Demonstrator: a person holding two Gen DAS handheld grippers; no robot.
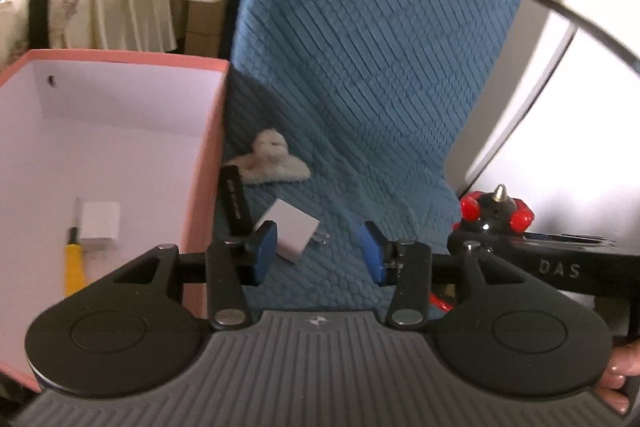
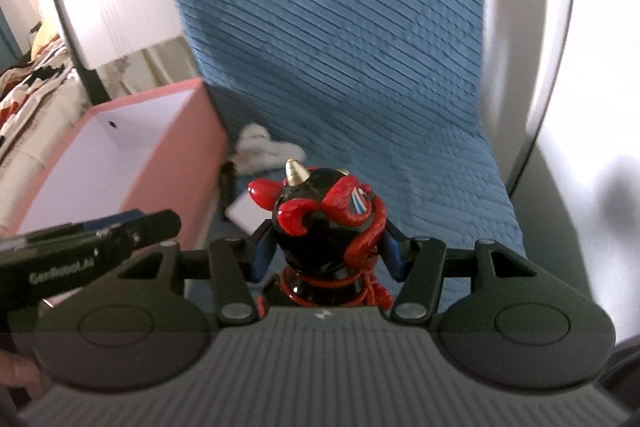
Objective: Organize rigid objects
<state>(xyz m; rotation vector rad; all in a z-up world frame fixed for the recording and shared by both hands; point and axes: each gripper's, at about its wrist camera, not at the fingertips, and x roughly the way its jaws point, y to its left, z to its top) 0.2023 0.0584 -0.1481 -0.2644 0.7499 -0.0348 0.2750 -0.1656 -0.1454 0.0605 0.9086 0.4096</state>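
You are gripping the black-and-red horned figurine (image 2: 326,223) by its head in your right gripper (image 2: 326,253), carrying it toward the pink box (image 1: 208,147). Your left gripper (image 1: 318,251) is hanging part-open and empty above the white charger plug (image 1: 290,229) on the blue quilt (image 1: 380,67), likely lining up its next pick.

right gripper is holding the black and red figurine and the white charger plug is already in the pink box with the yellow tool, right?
Not quite. The white charger plug lies on the blue quilt beside the pink box, as the left wrist view shows. The rest holds.
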